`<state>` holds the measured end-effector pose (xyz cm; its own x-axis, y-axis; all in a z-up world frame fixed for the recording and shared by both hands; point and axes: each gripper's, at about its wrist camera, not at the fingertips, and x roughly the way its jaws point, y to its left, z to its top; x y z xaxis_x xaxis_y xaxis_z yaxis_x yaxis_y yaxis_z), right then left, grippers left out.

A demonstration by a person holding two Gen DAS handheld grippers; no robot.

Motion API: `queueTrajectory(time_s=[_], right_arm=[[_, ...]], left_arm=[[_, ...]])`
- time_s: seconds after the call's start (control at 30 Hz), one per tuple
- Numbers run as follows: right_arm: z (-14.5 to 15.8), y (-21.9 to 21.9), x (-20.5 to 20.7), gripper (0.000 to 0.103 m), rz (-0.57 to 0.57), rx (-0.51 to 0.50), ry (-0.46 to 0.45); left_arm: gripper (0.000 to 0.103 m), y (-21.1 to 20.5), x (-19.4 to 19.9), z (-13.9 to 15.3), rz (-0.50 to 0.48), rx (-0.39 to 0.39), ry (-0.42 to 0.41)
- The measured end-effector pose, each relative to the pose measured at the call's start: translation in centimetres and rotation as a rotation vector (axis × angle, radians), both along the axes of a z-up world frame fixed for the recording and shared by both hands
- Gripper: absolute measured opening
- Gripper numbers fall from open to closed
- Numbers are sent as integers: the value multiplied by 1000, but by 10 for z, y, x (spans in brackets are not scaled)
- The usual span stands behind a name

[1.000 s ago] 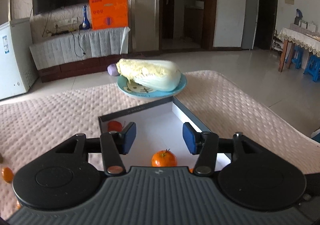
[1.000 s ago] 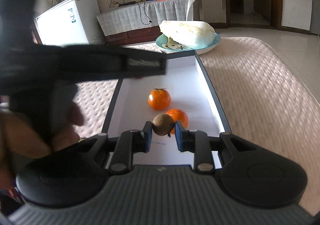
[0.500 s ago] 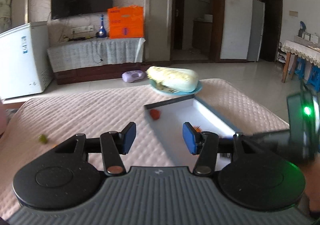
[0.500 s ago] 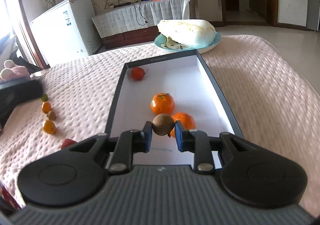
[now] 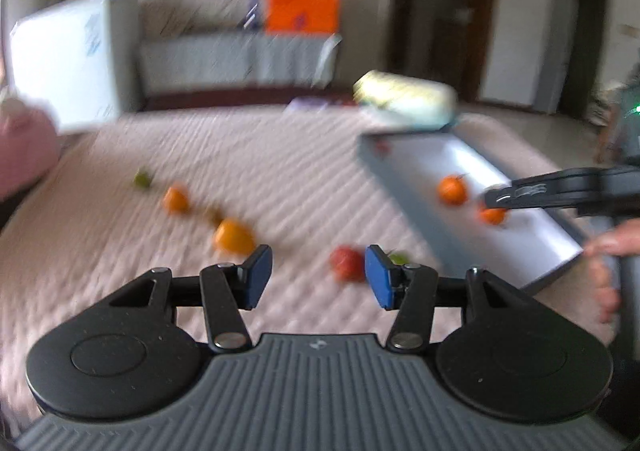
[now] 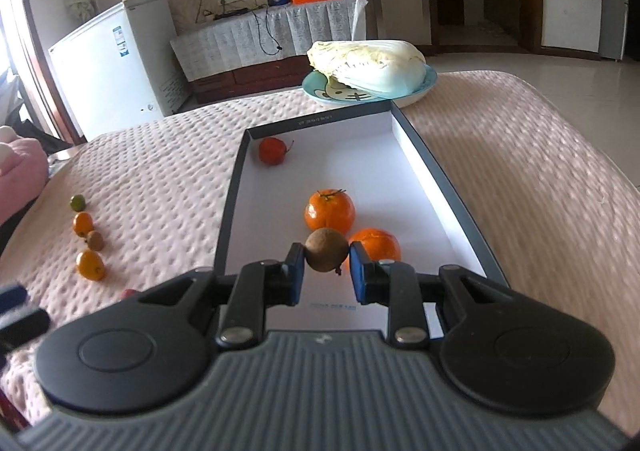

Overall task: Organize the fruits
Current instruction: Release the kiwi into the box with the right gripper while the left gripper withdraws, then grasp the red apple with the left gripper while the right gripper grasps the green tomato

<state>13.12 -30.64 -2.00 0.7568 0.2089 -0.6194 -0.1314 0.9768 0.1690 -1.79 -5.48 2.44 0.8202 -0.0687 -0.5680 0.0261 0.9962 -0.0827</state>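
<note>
Pinching a small brown round fruit [image 6: 326, 249] between its blue pads, the right gripper [image 6: 326, 271] is closed tight on it and holds it above the near half of the white-floored box [image 6: 416, 171]. Just beyond the fingers lie two tangerines: one [image 6: 330, 210] straight ahead, the other [image 6: 378, 245] partly hidden behind the right pad. Farther on, in the box's far left corner, sits a small red fruit [image 6: 273, 150]. Past the box's far wall a cabbage [image 6: 368, 65] rests on a blue plate [image 6: 428, 85]. Left of the box, on the pink quilted cover [image 6: 160, 187], loose fruits lie in a row. The left gripper [image 5: 318, 277] hangs over that cover with its jaws partly apart and nothing between them. This view is smeared, but a red fruit [image 5: 346, 263] appears to lie on the cover just beyond the right pad, with an orange fruit [image 5: 234, 237] ahead of the left pad and more small fruits trailing away to the far left.
</note>
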Motion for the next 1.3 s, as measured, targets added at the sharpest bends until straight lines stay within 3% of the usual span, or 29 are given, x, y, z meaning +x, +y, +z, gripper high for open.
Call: queueTrajectory(time_s=[0.07,0.33,0.83,0.93,1.3], right_arm=[[-1,1,1,27,-2,-5,1],[-2,6,1,27,10,9,5],[-8,11,-1,29,-4,-2,41],[-6,9,-6,43,-11,-4,10],[11,-6,-18,44,-7,69,-84]], left_arm=[[58,9,6,1,29,-31,-14],[58,22,10,-1,91,0,-7],[58,31,5,-2,93,1,-3],[58,31,6,-4,79,34,-1],[58,36,15,-10,117,51,36]])
